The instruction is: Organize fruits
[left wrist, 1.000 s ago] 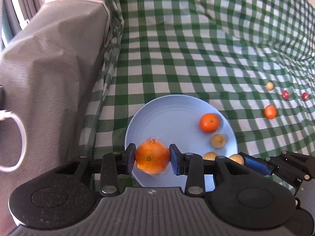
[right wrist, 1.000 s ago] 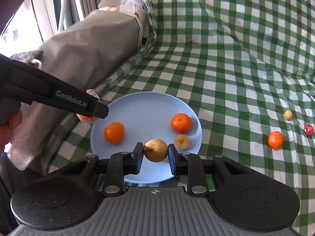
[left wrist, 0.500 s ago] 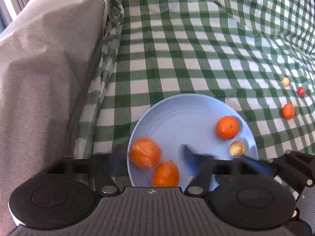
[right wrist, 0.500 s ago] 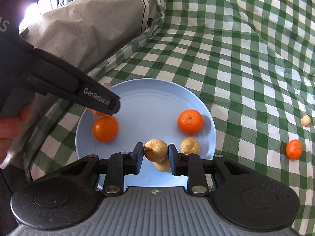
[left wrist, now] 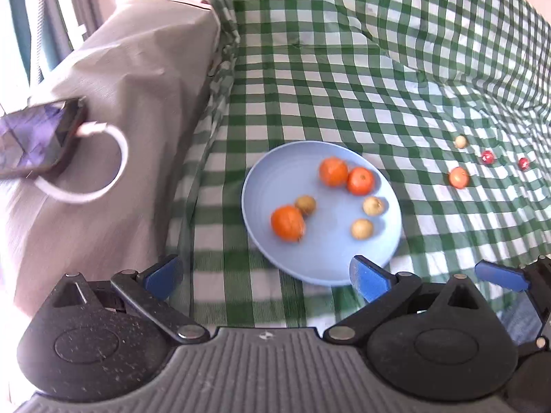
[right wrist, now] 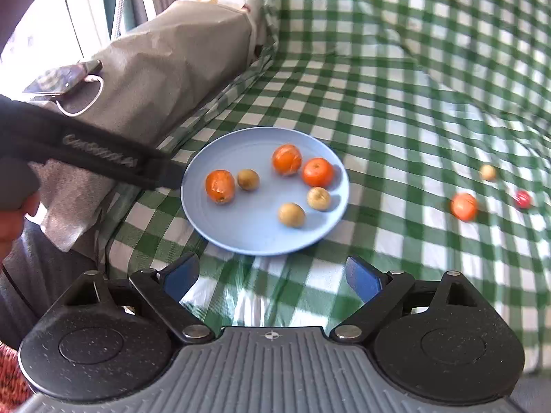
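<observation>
the left gripper [left wrist: 265,275] is right up close, with its jaws spread wide and nothing in them. the right gripper [right wrist: 272,275] is the same, jaws wide apart and empty, held low in front of the blue plate [right wrist: 220,230]. the plate sits on the green and white checked cloth [right wrist: 396,120]. six fruits lie on it: three orange ones and three small yellow-brown ones. one orange fruit [right wrist: 220,186] touches a small brown fruit [right wrist: 248,179] near the left side, and two more orange fruits sit side by side at the back. so it looks like a drop-off step is done and both grippers are free. further off to the right, some fruits are not on the plate yet: a loose orange fruit [right wrist: 464,206], a little pale fruit [right wrist: 487,172] and a red fruit [right wrist: 522,199]; the left view shows a second red one [left wrist: 523,163]. next, a gripper probably has to reach out to the right, come down over one loose fruit with jaws open, and close softly so it does not roll away.
</observation>
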The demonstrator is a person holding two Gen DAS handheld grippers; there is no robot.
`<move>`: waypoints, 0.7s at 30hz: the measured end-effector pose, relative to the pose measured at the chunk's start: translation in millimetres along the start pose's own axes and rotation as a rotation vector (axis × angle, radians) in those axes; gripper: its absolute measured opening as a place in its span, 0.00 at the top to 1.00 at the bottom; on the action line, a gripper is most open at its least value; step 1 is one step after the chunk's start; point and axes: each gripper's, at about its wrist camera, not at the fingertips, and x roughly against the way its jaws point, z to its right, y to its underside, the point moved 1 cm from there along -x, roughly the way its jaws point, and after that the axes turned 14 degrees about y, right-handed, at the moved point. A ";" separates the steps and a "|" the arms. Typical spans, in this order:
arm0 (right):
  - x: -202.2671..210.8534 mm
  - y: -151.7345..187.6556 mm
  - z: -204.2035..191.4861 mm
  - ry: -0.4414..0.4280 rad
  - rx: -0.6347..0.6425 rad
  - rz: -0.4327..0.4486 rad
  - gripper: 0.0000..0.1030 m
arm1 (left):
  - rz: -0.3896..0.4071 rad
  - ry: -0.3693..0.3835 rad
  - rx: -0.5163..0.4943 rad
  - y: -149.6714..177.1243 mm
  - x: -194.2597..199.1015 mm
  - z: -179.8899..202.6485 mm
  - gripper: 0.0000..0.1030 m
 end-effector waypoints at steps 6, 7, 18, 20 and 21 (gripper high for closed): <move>35.5 3.5 7.6 0.054 -0.048 0.079 0.08 | 0.056 0.013 -0.013 10.0 31.3 11.1 0.00; 40.1 3.2 9.2 0.057 -0.055 0.091 0.08 | 0.068 0.011 -0.016 10.0 35.8 12.8 0.00; 80.3 8.7 16.9 0.091 -0.091 0.181 0.06 | 0.129 0.022 -0.037 18.2 66.7 28.2 0.00; 84.0 9.0 19.4 0.095 -0.096 0.190 0.06 | 0.137 0.020 -0.046 19.5 69.5 30.4 0.00; 85.6 9.1 20.4 0.095 -0.098 0.194 0.06 | 0.139 0.019 -0.049 20.2 70.3 30.8 0.00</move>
